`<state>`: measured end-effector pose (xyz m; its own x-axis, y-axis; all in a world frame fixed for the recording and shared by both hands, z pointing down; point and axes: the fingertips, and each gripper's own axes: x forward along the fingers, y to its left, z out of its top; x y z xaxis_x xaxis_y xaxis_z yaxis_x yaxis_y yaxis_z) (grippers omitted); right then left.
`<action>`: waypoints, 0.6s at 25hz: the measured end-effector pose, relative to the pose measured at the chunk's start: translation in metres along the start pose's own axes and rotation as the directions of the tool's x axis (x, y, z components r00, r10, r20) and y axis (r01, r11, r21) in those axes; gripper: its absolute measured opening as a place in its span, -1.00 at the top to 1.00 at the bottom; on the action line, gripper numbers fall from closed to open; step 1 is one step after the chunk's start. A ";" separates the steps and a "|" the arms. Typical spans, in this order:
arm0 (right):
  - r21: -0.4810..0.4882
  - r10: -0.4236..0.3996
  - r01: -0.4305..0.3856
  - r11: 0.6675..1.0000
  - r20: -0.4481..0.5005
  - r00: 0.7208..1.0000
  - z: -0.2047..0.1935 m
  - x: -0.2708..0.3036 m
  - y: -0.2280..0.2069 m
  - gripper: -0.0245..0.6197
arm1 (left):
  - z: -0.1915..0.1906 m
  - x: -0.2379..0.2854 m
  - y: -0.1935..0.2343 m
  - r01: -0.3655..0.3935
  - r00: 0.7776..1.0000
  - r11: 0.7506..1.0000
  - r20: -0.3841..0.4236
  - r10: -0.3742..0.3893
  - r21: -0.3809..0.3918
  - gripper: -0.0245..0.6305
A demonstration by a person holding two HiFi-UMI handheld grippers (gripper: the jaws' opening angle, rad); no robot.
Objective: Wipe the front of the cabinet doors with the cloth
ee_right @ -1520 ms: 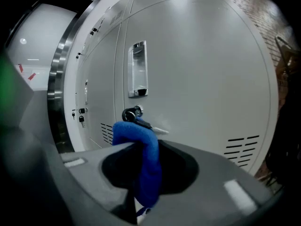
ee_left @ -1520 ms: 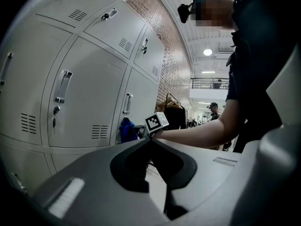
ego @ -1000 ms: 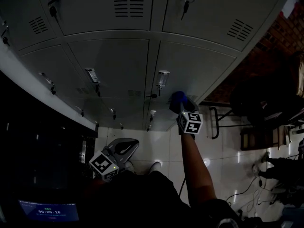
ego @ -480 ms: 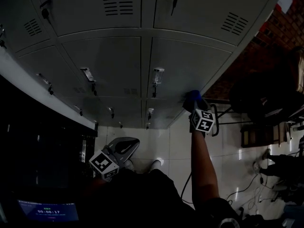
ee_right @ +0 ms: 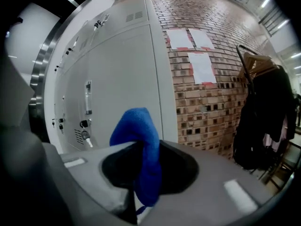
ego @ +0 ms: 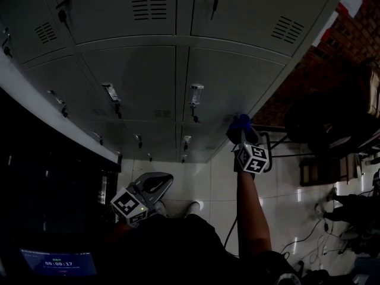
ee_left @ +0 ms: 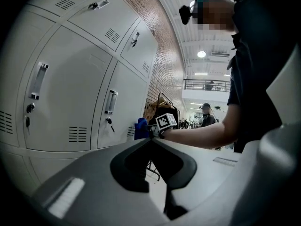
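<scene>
The only writing I can read is on the small screen (ego: 57, 263) at the lower left of the head view: a timer showing 00:00:17 in pale digits. The line under it is too small to read. The sheets of paper (ee_right: 190, 39) on the brick wall, upper middle of my right gripper view, are too washed out to read. The marker cubes (ego: 129, 205) (ego: 252, 158) carry only black-and-white square patterns, no letters.
</scene>
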<state>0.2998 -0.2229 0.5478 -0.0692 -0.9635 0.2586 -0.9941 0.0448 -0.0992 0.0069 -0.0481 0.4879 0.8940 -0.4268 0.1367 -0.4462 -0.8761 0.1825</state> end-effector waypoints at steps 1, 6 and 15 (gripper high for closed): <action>-0.008 0.017 -0.017 1.000 0.003 1.000 0.002 -0.004 0.009 0.71 | 0.001 -0.001 0.000 0.000 1.000 1.000 0.006 0.000 0.001 0.93; -0.117 0.122 -0.118 0.986 0.023 0.992 0.015 -0.029 0.072 0.71 | 0.009 -0.009 0.006 -0.010 1.000 1.000 0.029 0.010 0.013 0.93; -0.229 0.475 -0.458 0.859 0.023 0.880 0.041 -0.117 0.209 0.71 | 0.036 -0.021 0.009 -0.009 0.996 0.999 0.088 0.005 0.041 0.93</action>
<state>0.1032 -0.1110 0.4577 -0.5312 -0.8323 0.1583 -0.8414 0.5401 0.0165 -0.0149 -0.0553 0.4517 0.8918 -0.4494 0.0517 -0.4520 -0.8807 0.1413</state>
